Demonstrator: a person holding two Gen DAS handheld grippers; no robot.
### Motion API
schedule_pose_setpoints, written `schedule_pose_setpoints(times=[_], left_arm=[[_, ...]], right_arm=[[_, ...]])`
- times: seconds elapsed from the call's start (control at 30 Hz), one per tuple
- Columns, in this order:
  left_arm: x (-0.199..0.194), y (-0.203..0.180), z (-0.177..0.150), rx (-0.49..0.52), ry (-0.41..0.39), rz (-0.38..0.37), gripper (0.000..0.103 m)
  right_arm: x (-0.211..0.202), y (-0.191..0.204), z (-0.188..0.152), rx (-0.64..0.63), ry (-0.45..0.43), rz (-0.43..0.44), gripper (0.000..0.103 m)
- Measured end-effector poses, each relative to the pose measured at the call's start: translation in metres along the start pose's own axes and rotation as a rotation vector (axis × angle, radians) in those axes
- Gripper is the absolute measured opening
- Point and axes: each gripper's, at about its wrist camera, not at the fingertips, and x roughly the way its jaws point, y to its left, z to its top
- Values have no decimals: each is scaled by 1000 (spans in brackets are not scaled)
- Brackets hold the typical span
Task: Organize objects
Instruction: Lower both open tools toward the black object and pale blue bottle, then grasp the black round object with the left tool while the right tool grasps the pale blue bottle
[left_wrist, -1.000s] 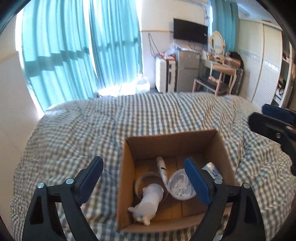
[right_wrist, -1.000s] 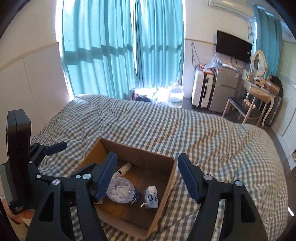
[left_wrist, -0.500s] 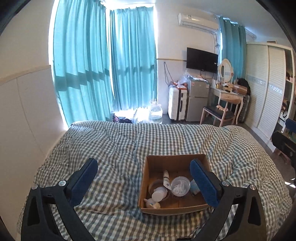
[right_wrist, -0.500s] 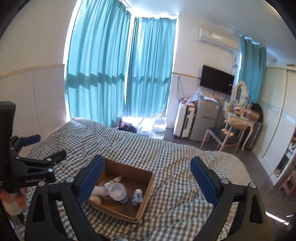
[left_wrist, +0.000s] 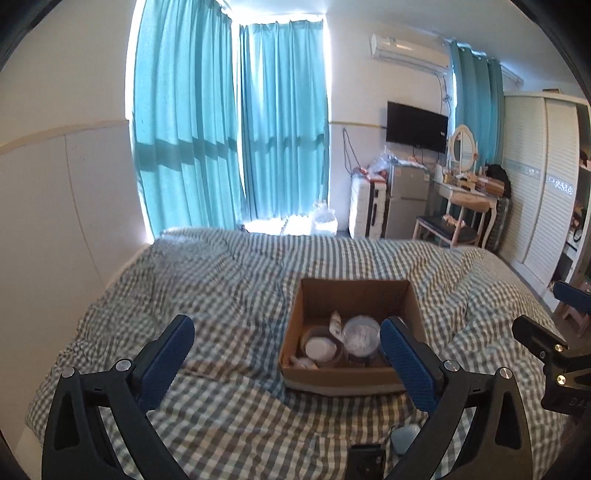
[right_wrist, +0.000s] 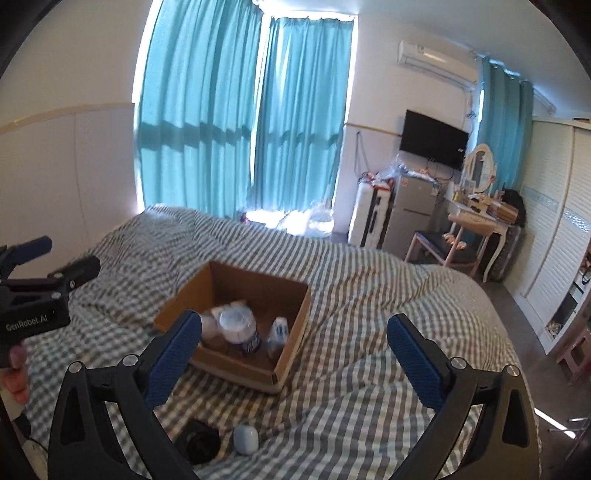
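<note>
An open cardboard box (left_wrist: 404, 295) sits on the checked bed cover; it also shows in the right wrist view (right_wrist: 295, 325). Inside it lie a clear round tub of cotton swabs (left_wrist: 361, 334), a white bottle (left_wrist: 320, 347), a tube (left_wrist: 335, 320) and a small white packet (right_wrist: 279, 328). My left gripper (left_wrist: 286, 341) is open and empty, held back from the box and above the bed. My right gripper (right_wrist: 293, 334) is open and empty, also held back from the box. A small pale round object (right_wrist: 245, 438) and a black object (right_wrist: 199, 441) lie on the cover nearer me.
The checked bed (left_wrist: 221, 280) fills the foreground. Teal curtains (left_wrist: 229, 140), a small fridge (left_wrist: 406, 199), a dressing table with chair (left_wrist: 458, 218) and a white wardrobe (left_wrist: 543, 177) stand beyond. The other gripper shows at each view's edge (right_wrist: 44, 288).
Both grippers have pulled back and up from the box, which now looks smaller and farther away. Both stay open and empty.
</note>
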Motion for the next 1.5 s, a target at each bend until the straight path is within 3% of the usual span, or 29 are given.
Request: schedule_pose_setpoints(times=[0.23,0.53,0.83,0.93,1.03,1.1,1.2,1.43,1.5], left_arm=[[33,-13,-50,26,109,11,103],[78,-28,-125,29,309,-27,103],[92,-68,-170,103,407,-164,103],[104,-74,-178,116,444,-168,100],[113,-73,-183,117,473,-158,65],[113,-72,-183,108,486,-194,27],[107,-72,-180,120,477,-186,12],[85,-48,-148,69,402,-194,11],[83,-39,-138,56,379,-172,11]], right_arm=[[33,-1,-41,8,106,23,101],[76,12,-88,-48,219,24,101],[96,15,-104,-58,284,23,101],[98,13,-107,-40,295,37,101],[99,12,-108,-23,304,49,101],[101,13,-108,-20,316,54,101],[103,17,-109,-35,332,53,100],[123,34,-104,-59,406,100,98],[136,41,-108,-66,439,98,91]])
